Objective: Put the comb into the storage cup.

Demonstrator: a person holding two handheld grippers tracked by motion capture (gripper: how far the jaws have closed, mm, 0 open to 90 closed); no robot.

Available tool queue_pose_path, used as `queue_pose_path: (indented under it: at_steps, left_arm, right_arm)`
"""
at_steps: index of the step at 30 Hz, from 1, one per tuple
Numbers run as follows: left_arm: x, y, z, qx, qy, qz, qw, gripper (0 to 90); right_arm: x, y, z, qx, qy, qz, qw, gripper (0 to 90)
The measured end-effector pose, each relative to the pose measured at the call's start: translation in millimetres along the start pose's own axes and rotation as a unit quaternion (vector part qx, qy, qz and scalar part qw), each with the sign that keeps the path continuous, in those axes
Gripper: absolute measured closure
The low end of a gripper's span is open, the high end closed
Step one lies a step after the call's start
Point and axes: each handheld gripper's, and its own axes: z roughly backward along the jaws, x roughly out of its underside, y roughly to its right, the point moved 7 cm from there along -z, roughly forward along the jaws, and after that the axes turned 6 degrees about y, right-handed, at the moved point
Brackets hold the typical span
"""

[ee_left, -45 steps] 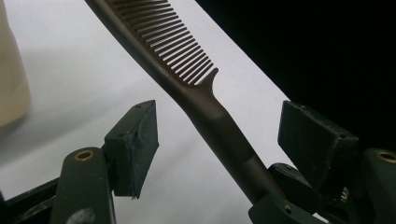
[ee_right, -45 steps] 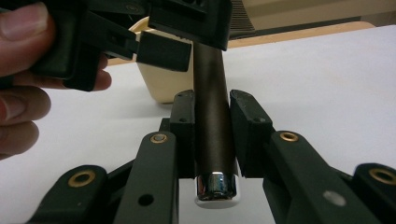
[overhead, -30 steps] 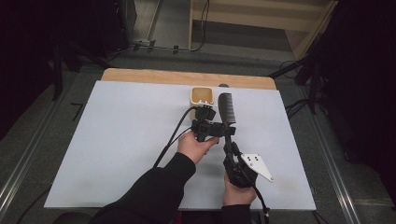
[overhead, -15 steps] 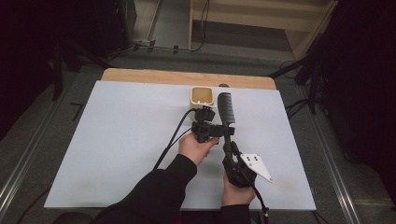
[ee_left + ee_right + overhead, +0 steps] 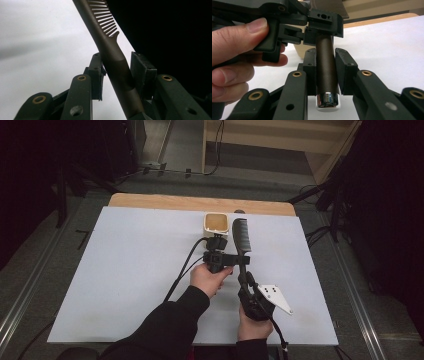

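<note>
White table [image 5: 125, 270]; both grippers clamp comb [image 5: 241, 234].

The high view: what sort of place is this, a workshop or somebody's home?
Probably a lab or recording bench, not a home. A white table stands among dark curtains, cables lie on the floor, and a person works a comb with two hand-held grippers beside a small tan tub.

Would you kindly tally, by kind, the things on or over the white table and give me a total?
Black combs: 1, the comb
Cream square containers: 1, the container
Hand-held grippers: 2, the left gripper and the right gripper
Total: 4
</note>
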Motion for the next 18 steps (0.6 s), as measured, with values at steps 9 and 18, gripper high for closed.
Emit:
queue_pose_path:
  at_steps: [9,18]
  left_arm:
    - [-1.3,4.4,1.3,0.014,0.004,0.014,0.9998,68.6]
    - [-2.5,6.7,3.3,0.022,0.005,0.013,0.9997,72.8]
  right_arm:
    - [0.5,1.7,0.1,-0.007,0.0,-0.001,1.0,70.0]
    - [0.2,-0.6,-0.4,-0.021,0.004,0.014,0.9997,65.8]
